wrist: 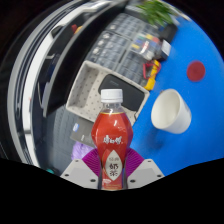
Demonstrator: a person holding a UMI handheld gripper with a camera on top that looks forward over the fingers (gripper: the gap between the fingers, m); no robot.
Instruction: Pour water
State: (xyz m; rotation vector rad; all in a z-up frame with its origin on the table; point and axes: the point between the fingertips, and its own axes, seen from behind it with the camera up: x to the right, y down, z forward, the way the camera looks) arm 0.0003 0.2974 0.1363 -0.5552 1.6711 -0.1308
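Blue tabletop (185, 95) fills the scene to the right of a red bottle (111, 140), the landmark for everything else. Behind the bottle sits a pale open box (100, 82) with a grey keyboard-like object (112, 50) beyond it. Right of the bottle, on the blue surface, stands a cream paper cup (170, 111), tilted in view with its mouth facing left. Farther right of it lies a small red disc (196, 70). The bottle has a white cap (112, 96) and a printed label. It stands upright in the gripper (111, 172), both fingers pinching its lower body.
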